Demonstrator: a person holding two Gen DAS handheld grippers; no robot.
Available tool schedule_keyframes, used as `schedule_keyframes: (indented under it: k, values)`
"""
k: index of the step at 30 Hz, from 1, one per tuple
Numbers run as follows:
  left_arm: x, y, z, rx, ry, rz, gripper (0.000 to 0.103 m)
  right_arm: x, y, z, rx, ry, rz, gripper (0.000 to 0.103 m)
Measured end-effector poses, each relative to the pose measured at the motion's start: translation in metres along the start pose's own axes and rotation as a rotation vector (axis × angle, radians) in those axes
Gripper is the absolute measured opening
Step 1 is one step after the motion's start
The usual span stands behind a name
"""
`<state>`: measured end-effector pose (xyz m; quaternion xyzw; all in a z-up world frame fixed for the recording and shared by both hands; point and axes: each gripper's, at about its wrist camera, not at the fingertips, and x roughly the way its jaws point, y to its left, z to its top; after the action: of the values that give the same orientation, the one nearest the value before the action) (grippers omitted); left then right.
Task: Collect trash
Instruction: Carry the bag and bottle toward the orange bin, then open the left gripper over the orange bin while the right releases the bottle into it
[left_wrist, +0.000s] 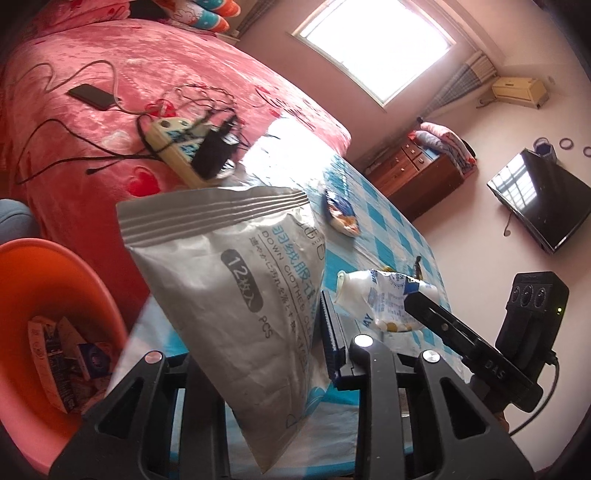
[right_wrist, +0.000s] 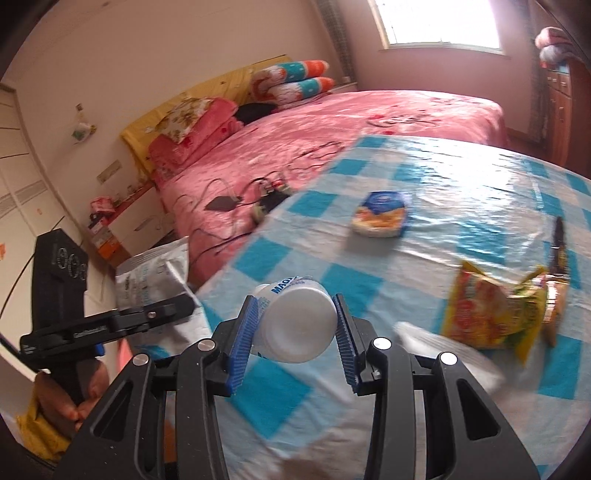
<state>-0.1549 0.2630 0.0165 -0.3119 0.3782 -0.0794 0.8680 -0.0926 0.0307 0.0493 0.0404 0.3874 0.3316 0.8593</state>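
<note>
While both grippers carry trash at once, the step in hand reads as the haul toward the orange bin (left_wrist: 55, 280), which sits low at the left of the left wrist view beside the pink bed (left_wrist: 155, 85) and already holds some cartons. Largest on the work side is the table (right_wrist: 461, 177) with its blue-and-white checked cloth, where a blue snack packet (right_wrist: 382, 214) and a yellow wrapper (right_wrist: 487, 314) lie well apart, not yet collected. Next in size is the silver pouch (left_wrist: 236, 295), pinched by the left gripper (left_wrist: 258, 373), whose fingers are closed on the pouch's lower part; its long axis runs steeply from the grip up to the sealed ribbed edge, which points up and leans toward the bin side. Smaller is the white bottle (right_wrist: 295, 325), clamped between the blue pads of the right gripper (right_wrist: 295, 328); seen from the right wrist its flat base faces the camera, so its long axis runs forward along the fingers with the neck pointing away over the table. The left wrist view shows the same bottle lying roughly level, cap end toward the pouch. I judge the next move calls for swinging the pouch over the bin's rim and opening the fingers only once it hangs clear above the opening, with the bottle to follow; a long limp pouch could catch the rim.
</note>
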Motion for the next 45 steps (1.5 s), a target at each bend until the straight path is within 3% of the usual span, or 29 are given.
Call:
schedule_keyframes:
  k: [14, 21, 23, 24, 25, 26, 28, 35, 41, 45]
  values:
    - [-0.063, 0.084, 0.003, -0.135, -0.094, 0.128, 0.030, 0.049, 0.102, -0.002, -0.135, 0.108, 0.191, 0.043]
    - [-0.078, 0.122, -0.005, -0.189, -0.117, 0.231, 0.032, 0.077, 0.145, -0.004, -0.202, 0.159, 0.256, 0.043]
    - [-0.075, 0.136, -0.006, -0.220, -0.102, 0.270, 0.048, 0.087, 0.152, -0.008, -0.208, 0.181, 0.256, 0.044]
    - [-0.074, 0.143, -0.008, -0.238, -0.093, 0.292, 0.063, 0.093, 0.155, -0.012, -0.205, 0.201, 0.260, 0.046]
    - [-0.073, 0.151, -0.010, -0.258, -0.088, 0.332, 0.071, 0.098, 0.155, -0.015, -0.189, 0.215, 0.261, 0.055]
    - [-0.072, 0.156, -0.011, -0.267, -0.085, 0.356, 0.073, 0.099, 0.154, -0.017, -0.176, 0.221, 0.261, 0.065]
    - [-0.070, 0.165, -0.014, -0.282, -0.065, 0.385, 0.080, 0.099, 0.146, -0.021, -0.144, 0.226, 0.257, 0.073]
    - [-0.064, 0.184, -0.023, -0.316, -0.031, 0.446, 0.083, 0.078, 0.125, -0.023, -0.105, 0.171, 0.187, 0.090]
    - [-0.058, 0.173, -0.024, -0.263, -0.022, 0.457, 0.083, 0.060, 0.115, -0.031, -0.164, 0.117, 0.090, 0.090]
    - [-0.055, 0.158, -0.023, -0.225, -0.021, 0.440, 0.083, 0.053, 0.107, -0.035, -0.177, 0.095, 0.071, 0.090]
